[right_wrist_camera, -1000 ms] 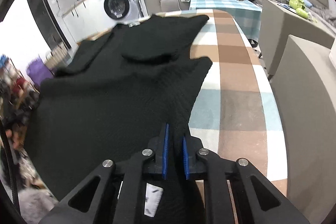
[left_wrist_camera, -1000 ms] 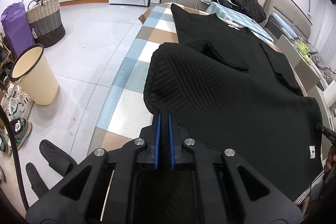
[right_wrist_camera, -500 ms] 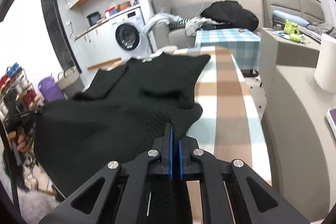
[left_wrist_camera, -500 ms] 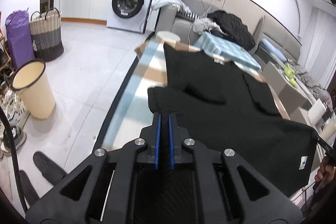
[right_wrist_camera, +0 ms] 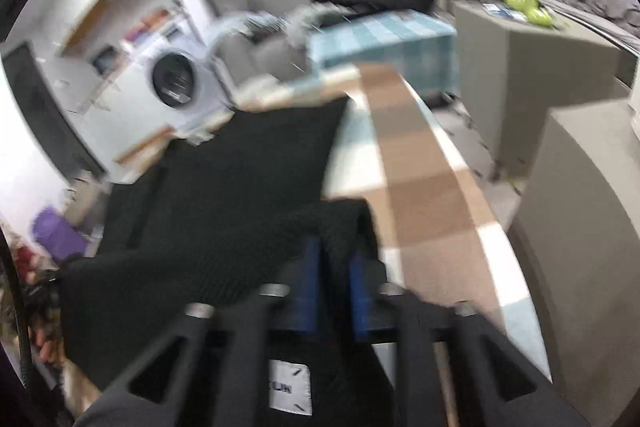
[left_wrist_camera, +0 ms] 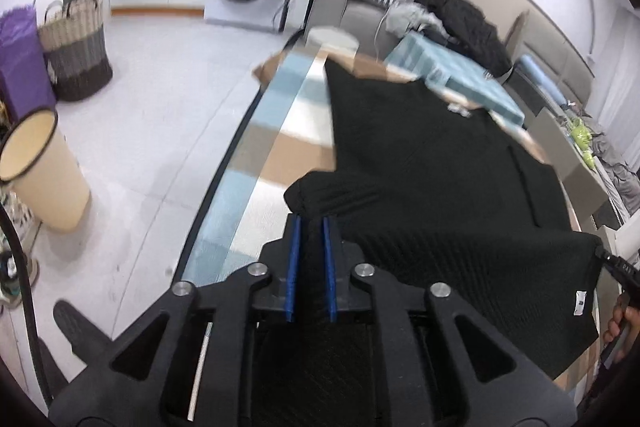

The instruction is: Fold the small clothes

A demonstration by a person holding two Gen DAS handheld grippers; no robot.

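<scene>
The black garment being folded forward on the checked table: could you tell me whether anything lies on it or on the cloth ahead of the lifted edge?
Nothing visible does. The black garment is bare ahead of the lifted edge, and so is the checked table. Fabric sits between the opening jaws of the left gripper and the right gripper.

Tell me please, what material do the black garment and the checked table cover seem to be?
Black garment: apparently a thick knit, matte, with a ribbed herringbone texture. Checked table cover: probably woven cloth, smooth and matte; the blur leaves it uncertain.
</scene>
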